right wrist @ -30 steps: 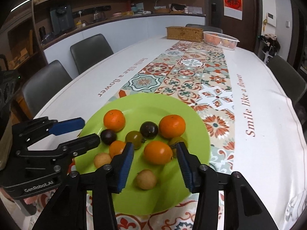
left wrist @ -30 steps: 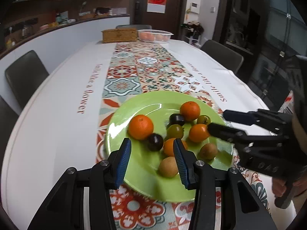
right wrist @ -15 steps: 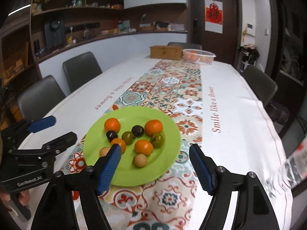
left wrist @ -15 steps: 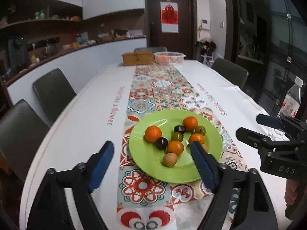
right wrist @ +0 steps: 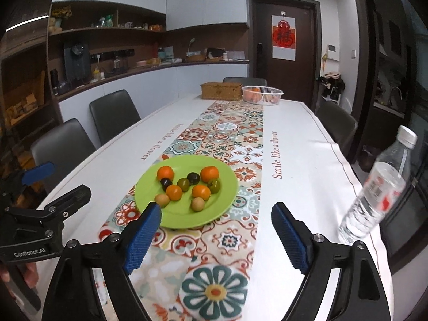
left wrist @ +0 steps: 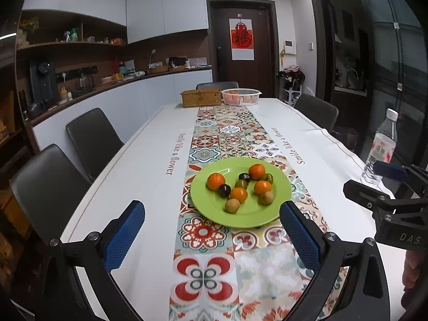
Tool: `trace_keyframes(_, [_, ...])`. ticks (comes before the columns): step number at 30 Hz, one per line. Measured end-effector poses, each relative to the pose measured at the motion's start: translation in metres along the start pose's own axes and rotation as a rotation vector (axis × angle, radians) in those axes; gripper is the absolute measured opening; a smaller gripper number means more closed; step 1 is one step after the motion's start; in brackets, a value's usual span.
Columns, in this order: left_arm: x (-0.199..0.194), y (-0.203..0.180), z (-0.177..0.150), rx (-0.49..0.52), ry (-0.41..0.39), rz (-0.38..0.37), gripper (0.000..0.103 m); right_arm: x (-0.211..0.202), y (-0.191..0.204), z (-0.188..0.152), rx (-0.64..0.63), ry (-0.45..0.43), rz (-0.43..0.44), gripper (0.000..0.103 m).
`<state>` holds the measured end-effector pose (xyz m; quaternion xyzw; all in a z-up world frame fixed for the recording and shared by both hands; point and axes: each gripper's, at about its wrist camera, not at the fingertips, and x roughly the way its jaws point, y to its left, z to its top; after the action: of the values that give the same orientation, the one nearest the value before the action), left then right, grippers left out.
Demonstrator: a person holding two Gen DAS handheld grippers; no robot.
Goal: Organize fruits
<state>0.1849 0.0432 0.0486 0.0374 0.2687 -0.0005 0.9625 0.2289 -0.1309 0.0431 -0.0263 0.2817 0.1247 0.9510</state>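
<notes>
- The left tongs [left wrist: 212,236] are spread wide and hold nothing; they hang over the patterned runner [left wrist: 214,281], on the near side of the green plate [left wrist: 208,203].
- The right tongs [right wrist: 216,230] are also spread wide and hold nothing, over the same runner, with their left blue pad [right wrist: 141,234] lined up with the plate's near rim.
- Each pair of tongs shows at the edge of the other's view: the right one at the right of the left view, the left one at the left of the right view.
- The plate sits on the runner in the middle of the white tabletop [left wrist: 128,176].
- All the fruit near the tongs lies on the plate: four oranges, one of them at [left wrist: 215,181], three dark round fruits such as [left wrist: 224,190], one greenish fruit [left wrist: 240,184] and two tan ones, including [left wrist: 232,205].
- The fruits cluster close together, several touching.
- A water bottle [right wrist: 377,190] stands near the tabletop's right edge, well apart from the plate.
- At the far end stand a wicker box [left wrist: 201,97] and, just beside it, a white basket [left wrist: 241,96] with something orange inside.
</notes>
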Motion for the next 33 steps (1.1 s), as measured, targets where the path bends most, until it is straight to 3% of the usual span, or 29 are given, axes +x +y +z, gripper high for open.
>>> trace_keyframes(15, [-0.061,-0.01,-0.021,-0.028,-0.015,-0.018,0.103,-0.073,0.006,-0.023,-0.007,-0.063,-0.01,0.09])
trace_keyframes(33, [-0.097,-0.021,-0.032,-0.006,-0.049,-0.023,0.103,-0.106,0.007,-0.043,0.004,-0.076,-0.003,0.092])
